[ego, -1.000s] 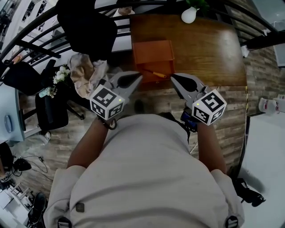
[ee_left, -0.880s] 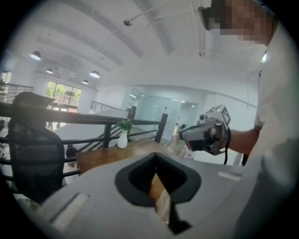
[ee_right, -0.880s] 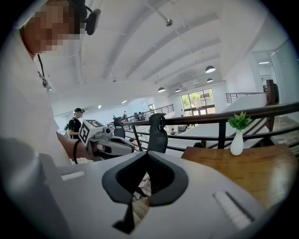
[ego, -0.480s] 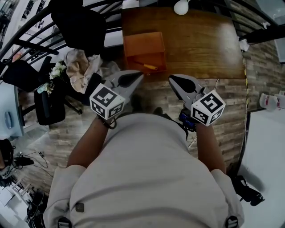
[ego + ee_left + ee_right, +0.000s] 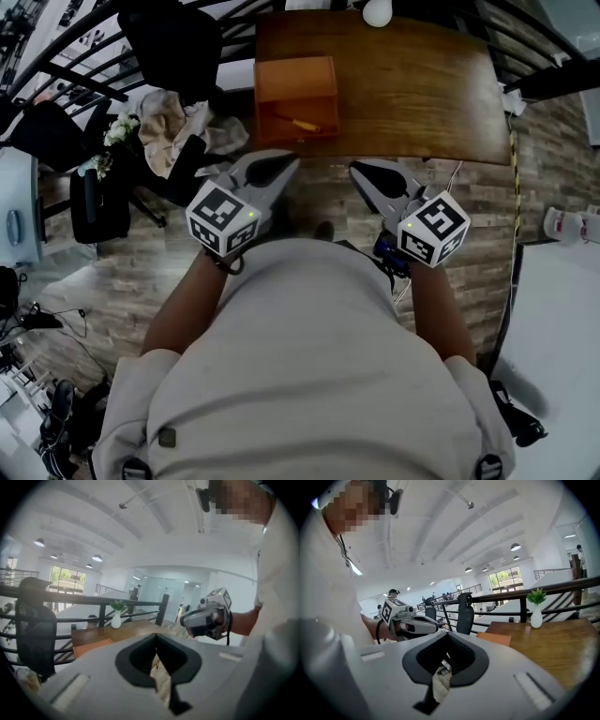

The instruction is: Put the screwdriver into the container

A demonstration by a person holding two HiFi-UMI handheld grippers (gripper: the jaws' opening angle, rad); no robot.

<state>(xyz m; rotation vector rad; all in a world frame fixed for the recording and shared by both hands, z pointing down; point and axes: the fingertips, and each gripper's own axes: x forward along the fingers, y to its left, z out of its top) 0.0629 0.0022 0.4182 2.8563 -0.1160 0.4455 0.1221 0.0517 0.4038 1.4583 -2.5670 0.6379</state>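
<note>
One screwdriver (image 5: 305, 125) lies in one orange container (image 5: 292, 77); two grippers, left (image 5: 291, 160), right (image 5: 356, 168), pressed together, empty.

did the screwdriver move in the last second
No. The screwdriver lies at the same spot by the orange container's near edge on the wooden table; only the view shifted.

Place: an open-plan office.
Ceiling: high and white, with beams and round pendant lamps (image 5: 97, 558).
Walls: glass partitions (image 5: 154, 592) and a large window at the back.
Furniture: black office chairs (image 5: 173, 42); wooden table (image 5: 412, 84).
Boundary: black metal railing (image 5: 93, 601) beyond the table's far edge.
Floor: wood planks (image 5: 131, 281).
</note>
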